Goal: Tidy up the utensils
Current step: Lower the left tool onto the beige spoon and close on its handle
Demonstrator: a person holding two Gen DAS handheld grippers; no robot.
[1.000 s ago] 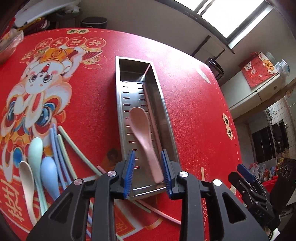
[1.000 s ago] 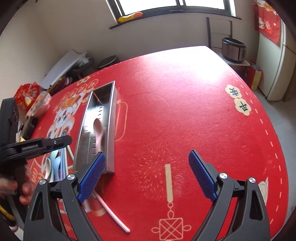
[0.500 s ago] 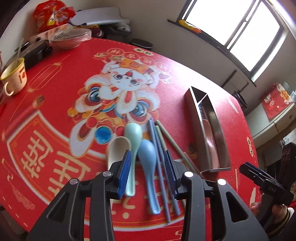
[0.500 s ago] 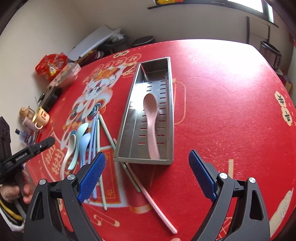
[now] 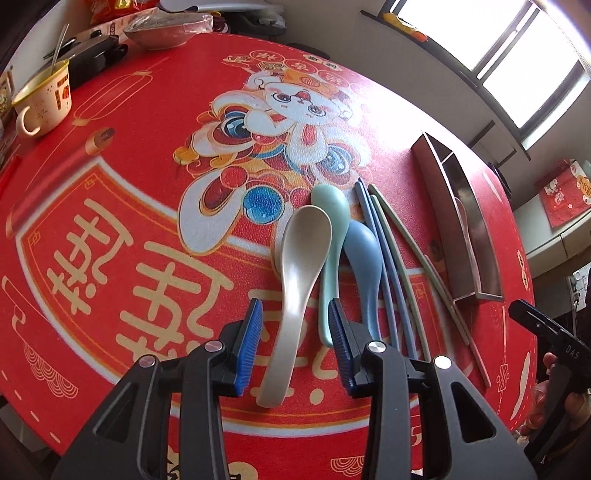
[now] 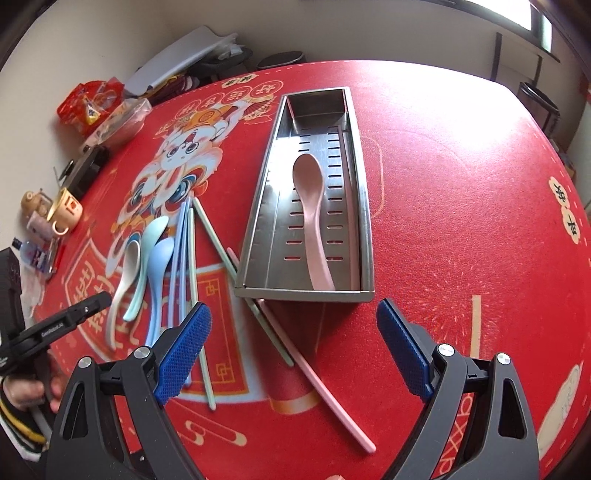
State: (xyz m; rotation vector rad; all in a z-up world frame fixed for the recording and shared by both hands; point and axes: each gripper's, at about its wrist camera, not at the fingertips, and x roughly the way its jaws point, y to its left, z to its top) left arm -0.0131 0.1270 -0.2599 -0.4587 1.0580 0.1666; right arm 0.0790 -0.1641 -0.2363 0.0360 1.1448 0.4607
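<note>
A steel utensil tray (image 6: 255, 221) (image 5: 476, 236) lies on the red tablecloth with a pink spoon (image 6: 312, 218) and a pink chopstick inside. Left of it lie a beige spoon (image 5: 295, 273) (image 6: 123, 280), a mint spoon (image 5: 332, 236) (image 6: 146, 254), a blue spoon (image 5: 364, 266) (image 6: 157, 273), and blue and green chopsticks (image 5: 391, 266) (image 6: 184, 258). My left gripper (image 5: 295, 343) is open, its fingers on either side of the beige spoon's handle. My right gripper (image 6: 293, 350) is wide open and empty, just before the tray's near end. A pink chopstick (image 6: 321, 380) lies below it.
A yellow mug (image 5: 44, 99) (image 6: 66, 214), a covered bowl (image 5: 166, 31), a black device (image 5: 94, 59) and snack bags (image 6: 88, 103) stand along the table's far left edge. The table edge curves off at the right.
My left gripper has swung from over the tray, where the pink spoon was left, across to the spoons and come down around the beige one. My right gripper turned left toward the tray.
</note>
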